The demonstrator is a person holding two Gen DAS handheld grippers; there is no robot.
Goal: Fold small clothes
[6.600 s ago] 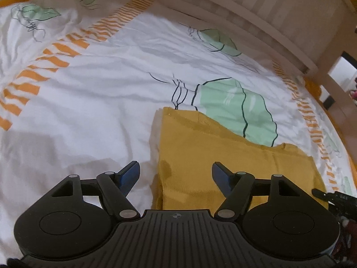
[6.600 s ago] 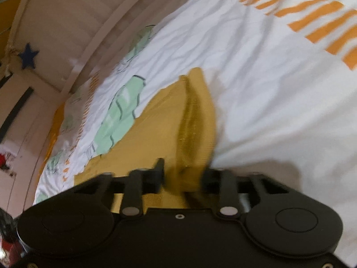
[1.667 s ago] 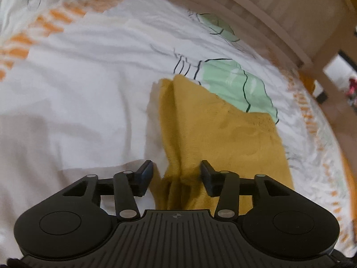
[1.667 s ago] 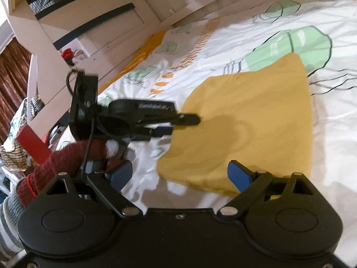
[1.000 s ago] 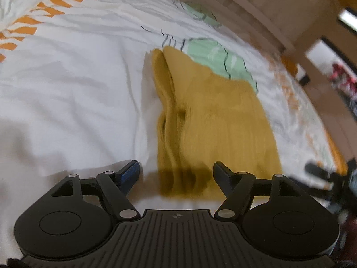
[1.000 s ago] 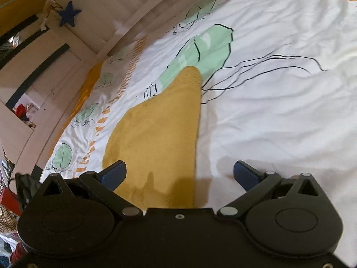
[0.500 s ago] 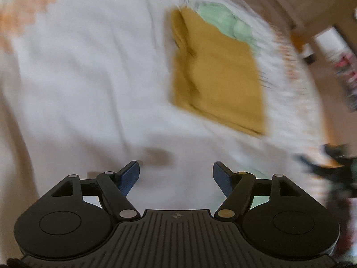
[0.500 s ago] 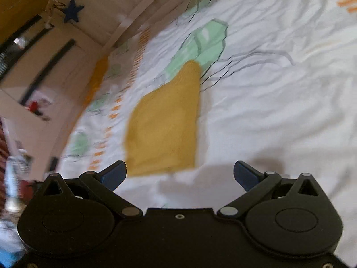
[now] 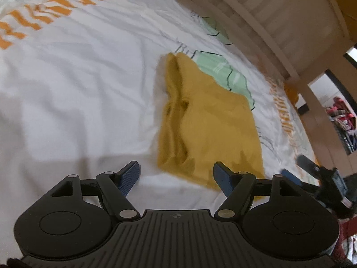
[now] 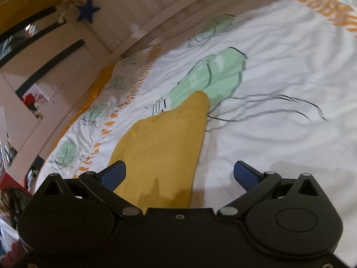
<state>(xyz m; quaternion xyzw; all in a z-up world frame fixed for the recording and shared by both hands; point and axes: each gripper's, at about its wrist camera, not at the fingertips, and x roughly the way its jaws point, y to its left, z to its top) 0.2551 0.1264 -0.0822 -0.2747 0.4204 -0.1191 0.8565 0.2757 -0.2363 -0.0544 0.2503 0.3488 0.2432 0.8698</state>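
Left gripper (image 9: 176,174): jaws spread wide, blue pads bare, nothing between them and nothing touched. Right gripper (image 10: 179,175): jaws likewise spread wide, holding nothing; its left finger (image 10: 112,175) shows in front of the cloth's left part, contact cannot be told.

Yellow garment (image 9: 207,129): folded, lying flat on the bedsheet (image 9: 78,78), free of both tools. In the left wrist view it sits just beyond the left gripper's fingertips, slightly right of centre, layered fold edges along its left side. Right gripper appears at that view's right edge, near the garment's near right corner. In the right wrist view the garment (image 10: 165,147) runs from between the jaws away to a far corner resting on a green jellyfish print (image 10: 212,76).

Wooden bed rail (image 9: 256,13) beyond the sheet's far edge.
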